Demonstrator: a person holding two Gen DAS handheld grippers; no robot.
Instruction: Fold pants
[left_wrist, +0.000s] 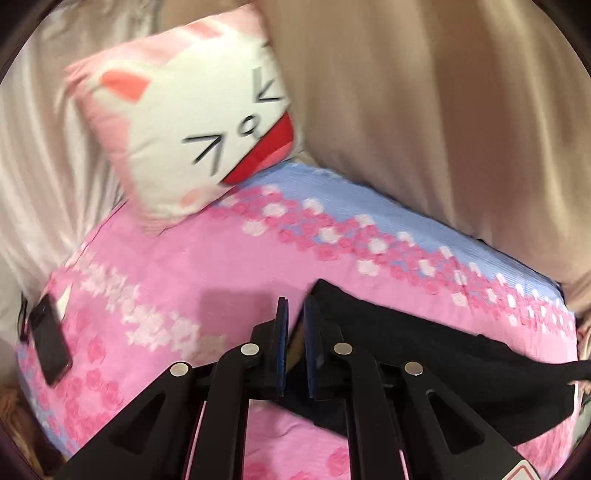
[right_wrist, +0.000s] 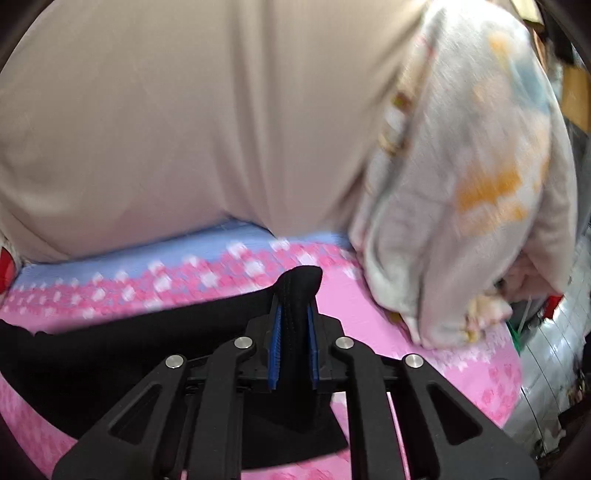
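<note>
Blk linkage arms, silver rivets, blue-padded jaws.

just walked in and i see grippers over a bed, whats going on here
A person with a handheld gripper in each hand is folding black fabric pants on a pink and blue flowered bedspread. The right gripper has its jaws shut on a bunched edge of the pants. The left gripper has its jaws slightly apart beside another edge, gripping nothing. A white and pink cat-face pillow and a black phone also lie on the bed.

Right gripper clamps the black pants.
</note>
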